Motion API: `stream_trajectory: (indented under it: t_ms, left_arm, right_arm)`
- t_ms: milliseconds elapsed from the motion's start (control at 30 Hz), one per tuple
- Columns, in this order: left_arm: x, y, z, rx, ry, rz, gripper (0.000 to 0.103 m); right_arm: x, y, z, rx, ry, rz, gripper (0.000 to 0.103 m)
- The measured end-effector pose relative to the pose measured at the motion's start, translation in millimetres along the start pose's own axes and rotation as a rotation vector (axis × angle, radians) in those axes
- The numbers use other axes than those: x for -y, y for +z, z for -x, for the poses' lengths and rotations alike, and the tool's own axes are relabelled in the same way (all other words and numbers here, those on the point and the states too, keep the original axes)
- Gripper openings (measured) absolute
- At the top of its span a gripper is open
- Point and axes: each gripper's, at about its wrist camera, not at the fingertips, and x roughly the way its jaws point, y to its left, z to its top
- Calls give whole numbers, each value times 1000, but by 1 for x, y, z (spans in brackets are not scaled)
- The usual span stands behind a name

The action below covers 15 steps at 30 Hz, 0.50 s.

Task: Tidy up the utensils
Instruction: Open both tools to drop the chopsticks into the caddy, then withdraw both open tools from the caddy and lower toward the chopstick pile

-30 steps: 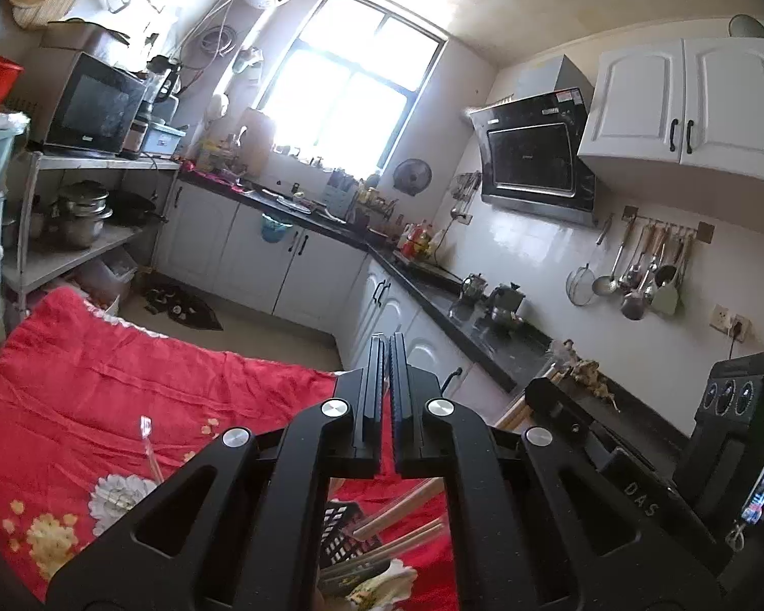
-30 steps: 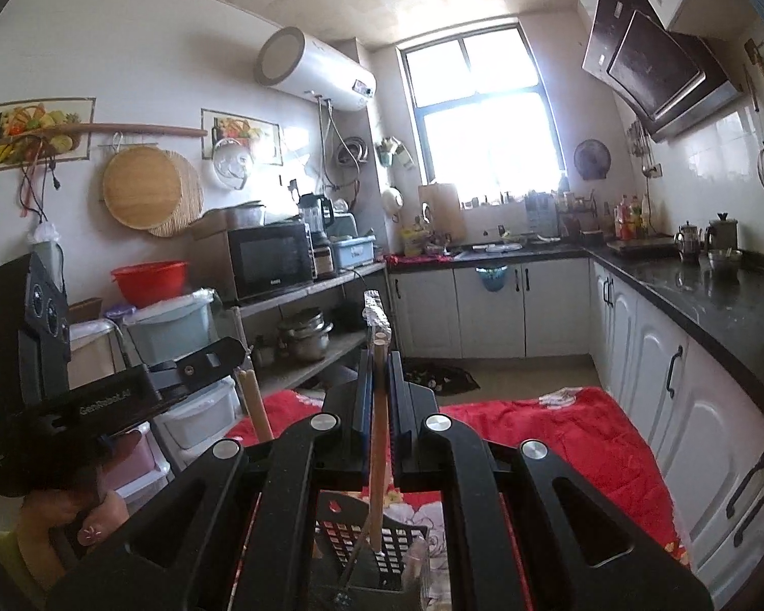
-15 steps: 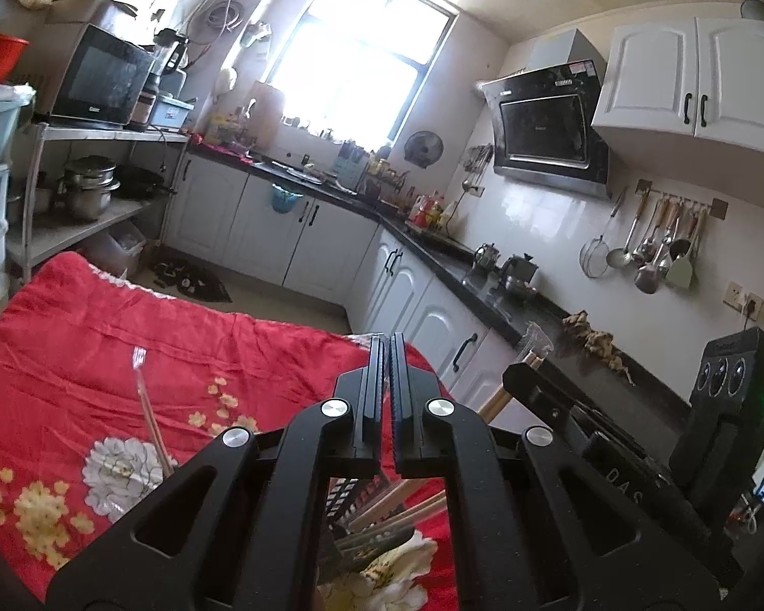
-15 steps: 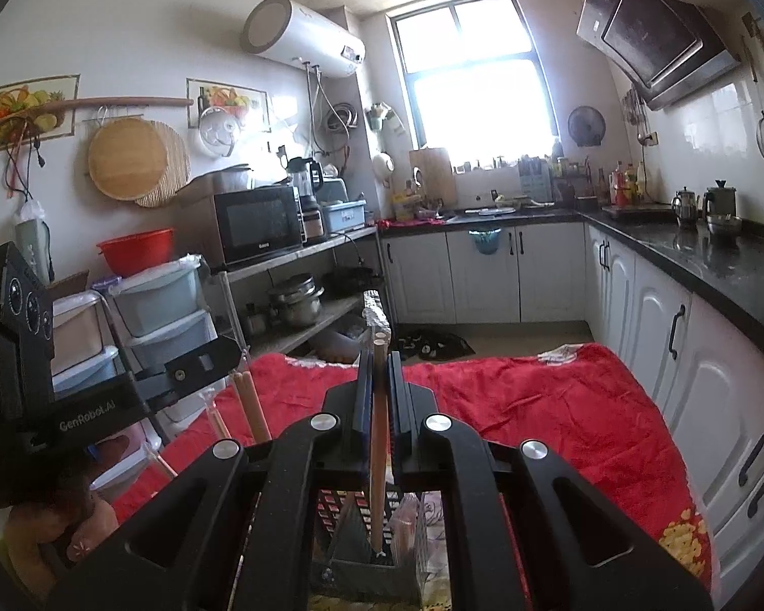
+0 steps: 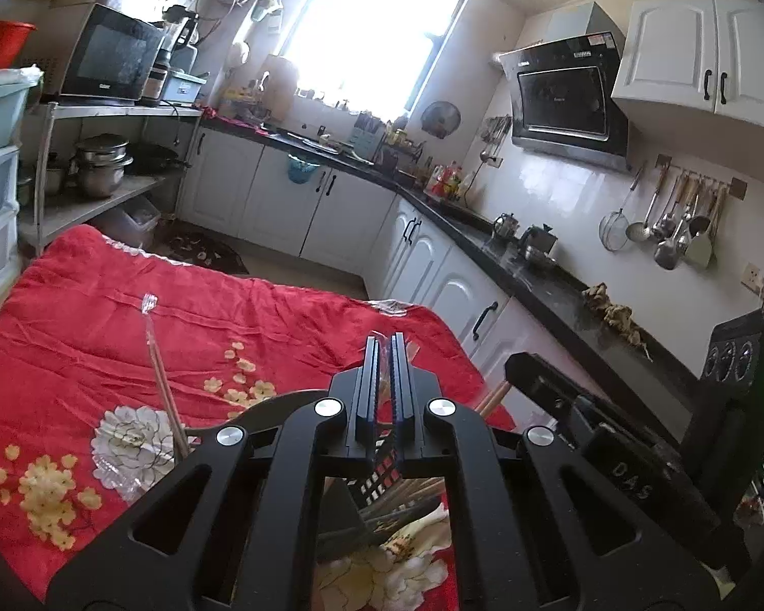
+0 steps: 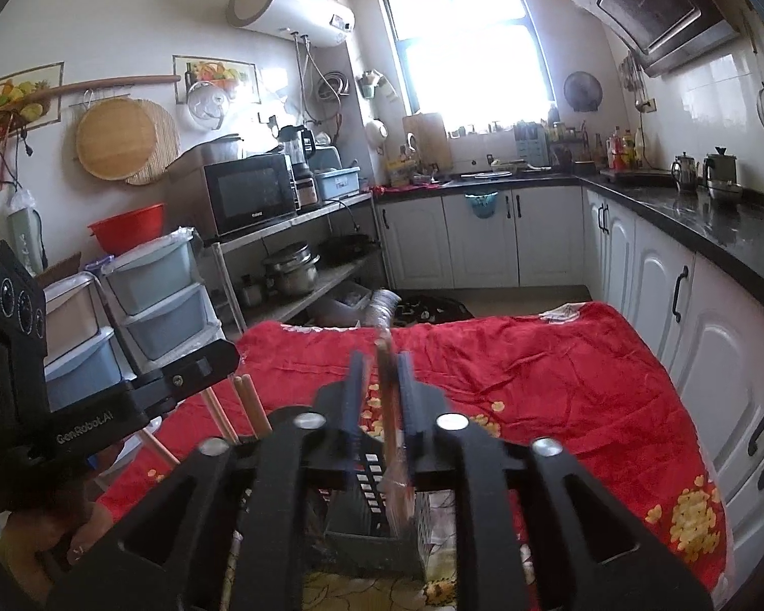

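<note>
A black slotted utensil basket (image 6: 372, 478) stands on a red floral cloth (image 6: 535, 371) right under both grippers. The jaws of my right gripper (image 6: 380, 361) are opening. A plastic-wrapped wooden chopstick (image 6: 389, 407) stands blurred between them, leaning on the right finger, its lower end inside the basket. Bare wooden chopsticks (image 6: 249, 407) stick up from the basket's left side. My left gripper (image 5: 384, 351) is shut with nothing between its fingers, over the same basket (image 5: 382, 468). A wrapped utensil (image 5: 160, 371) leans up at its left.
White cabinets under a black counter (image 5: 535, 275) run along the right of the cloth. A metal shelf (image 6: 300, 300) with pots and a microwave, and plastic drawers (image 6: 163, 305), stand to the left. A hand (image 6: 51, 534) holds the left gripper.
Both grippers have sunk and tipped down toward the basket. The right jaws, shut on the wrapped chopstick before, have parted, and the chopstick sits lower in the basket.
</note>
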Motion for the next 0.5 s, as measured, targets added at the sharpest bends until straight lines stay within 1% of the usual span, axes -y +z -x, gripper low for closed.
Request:
stream_trajectory:
  t_ms: [33,100,167,233,267,300,333,433,500]
  left_arm:
    - [-1,0,0,-3,5,0,6]
    - [-3,0,1,-15,21,13,23]
    - [-5,1,3,-21,25,24,25]
    - [-6,1,6,-25,34,24,31]
    - [-6,2,9,-26,35,26,37]
    - [-6,2,11,-25,33,29,41]
    - [-6,2,13,-25,32,33,43]
    - [-6,4,21,-22,23,40,55]
    - [-4,4,28,-20,14,40,67]
  right_arm:
    - [0,0,1,-1,-1,1,21]
    - [2,0,4,-1,-1,-6,23]
    - [3,0,7,1,-1,-10,27]
    - [5,0,11,2,-8,-10,30]
    - [5,0,12,2,-10,-11,31]
    - [6,-1,15,-1,-11,-12,32]
    - [7,-1,16,-3,-12,-14,33]
    - [9,-3,23,-6,-18,-15,36]
    - [9,-4,28,-8,-17,-17,39]
